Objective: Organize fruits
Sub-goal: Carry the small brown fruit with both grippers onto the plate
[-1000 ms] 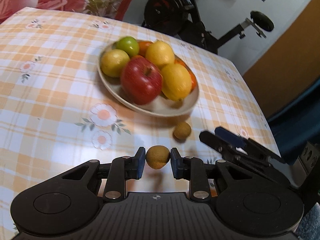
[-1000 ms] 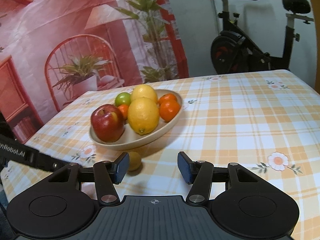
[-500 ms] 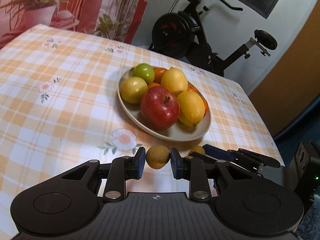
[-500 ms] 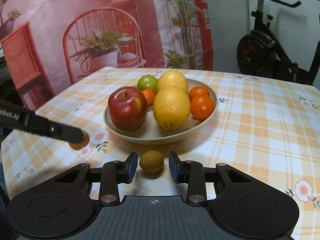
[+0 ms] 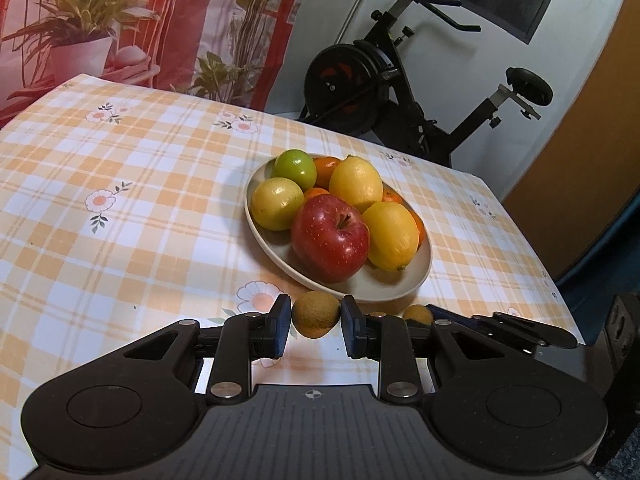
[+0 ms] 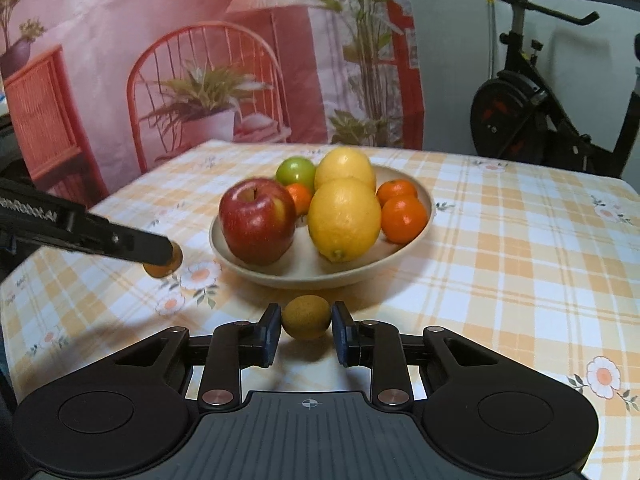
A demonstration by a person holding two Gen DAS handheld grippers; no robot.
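Left wrist view: your left gripper (image 5: 312, 322) is clamping a brown kiwi (image 5: 315, 315) just before the fruit bowl (image 5: 416, 280). Right wrist view: your right gripper (image 6: 306, 329) is pinching a second kiwi (image 6: 307, 317) beside the bowl on the checked tablecloth (image 6: 520, 264).

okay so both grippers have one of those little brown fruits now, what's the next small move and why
Probably lift the right gripper a little and carry its small brown fruit toward the bowl. Its pads are shut on that fruit just in front of the bowl's near rim, and the left gripper already grips the other brown fruit. The open patch behind the red apple looks like the easiest drop spot.
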